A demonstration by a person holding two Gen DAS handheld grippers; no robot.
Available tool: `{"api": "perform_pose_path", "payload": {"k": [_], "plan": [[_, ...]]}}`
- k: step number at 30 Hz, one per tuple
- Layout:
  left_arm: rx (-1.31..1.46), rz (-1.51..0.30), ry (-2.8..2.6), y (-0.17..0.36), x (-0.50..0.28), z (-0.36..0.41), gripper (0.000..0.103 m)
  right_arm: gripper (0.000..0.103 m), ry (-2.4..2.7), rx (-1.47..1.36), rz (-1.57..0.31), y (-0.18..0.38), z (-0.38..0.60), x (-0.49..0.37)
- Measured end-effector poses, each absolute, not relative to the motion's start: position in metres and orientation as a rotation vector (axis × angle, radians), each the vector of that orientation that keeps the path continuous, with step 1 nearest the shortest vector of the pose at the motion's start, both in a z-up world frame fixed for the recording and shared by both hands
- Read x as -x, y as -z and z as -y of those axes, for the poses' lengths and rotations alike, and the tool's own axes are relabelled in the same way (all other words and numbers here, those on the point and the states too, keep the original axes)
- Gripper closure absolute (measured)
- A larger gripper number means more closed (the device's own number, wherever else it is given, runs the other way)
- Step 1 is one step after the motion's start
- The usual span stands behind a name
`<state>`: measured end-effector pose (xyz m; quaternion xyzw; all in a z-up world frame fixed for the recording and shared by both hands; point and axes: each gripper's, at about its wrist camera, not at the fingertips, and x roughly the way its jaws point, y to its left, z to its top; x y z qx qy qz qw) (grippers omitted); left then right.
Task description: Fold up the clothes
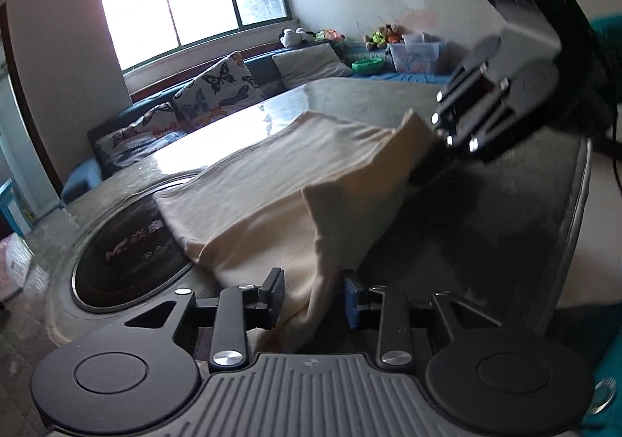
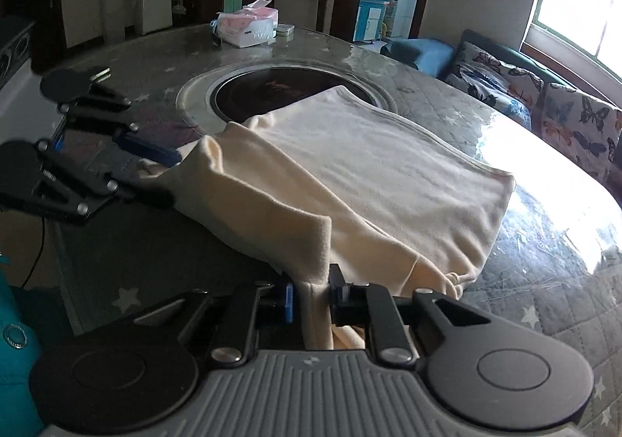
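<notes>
A cream garment [image 1: 272,180] lies folded flat on the round table [image 1: 505,203], and part of it covers the dark round hob [image 1: 132,242] in the middle. Its near edge is raised into a ridge between both grippers. My left gripper [image 1: 313,299] has a bunched corner of that edge between its fingers, and the cloth fills the gap. From the right wrist view the left gripper [image 2: 163,176] comes in from the left on that corner. My right gripper [image 2: 311,299] is shut on the garment [image 2: 388,172] at the other end of the ridge. In the left wrist view the right gripper [image 1: 431,153] shows at the far corner, fingertips hidden by cloth.
A tissue box [image 2: 248,27] and a small tin [image 2: 285,32] stand at the table's far side. A sofa with butterfly cushions [image 1: 217,87] runs under the window. A teal sleeve [image 2: 15,339] shows at the lower left. The table's edge [image 1: 583,184] runs close by on the right.
</notes>
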<state>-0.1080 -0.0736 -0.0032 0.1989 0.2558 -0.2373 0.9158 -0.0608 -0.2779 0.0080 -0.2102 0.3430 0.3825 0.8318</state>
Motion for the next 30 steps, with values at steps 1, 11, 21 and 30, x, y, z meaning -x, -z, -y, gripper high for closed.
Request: {"api": "perform_pose_path", "payload": {"k": [1,11,21,30], "plan": [[-0.435,-0.521,0.486,0.006,0.110,0.075,0.068,0.088,-0.811,0.444,-0.728,-0.008,0.278,0.061],[-0.443,-0.500,0.524,-0.001,0.113,0.071,0.098,0.092,-0.784,0.429,-0.697,-0.011,0.279,0.075],[-0.400,-0.502,0.649,-0.035,0.161,0.062,0.098,0.093,-0.820,0.458,-0.672,-0.044,0.293,0.130],[-0.343,-0.508,0.641,-0.047,0.169,0.054,0.098,0.093,-0.837,0.464,-0.692,-0.062,0.293,0.166]]}}
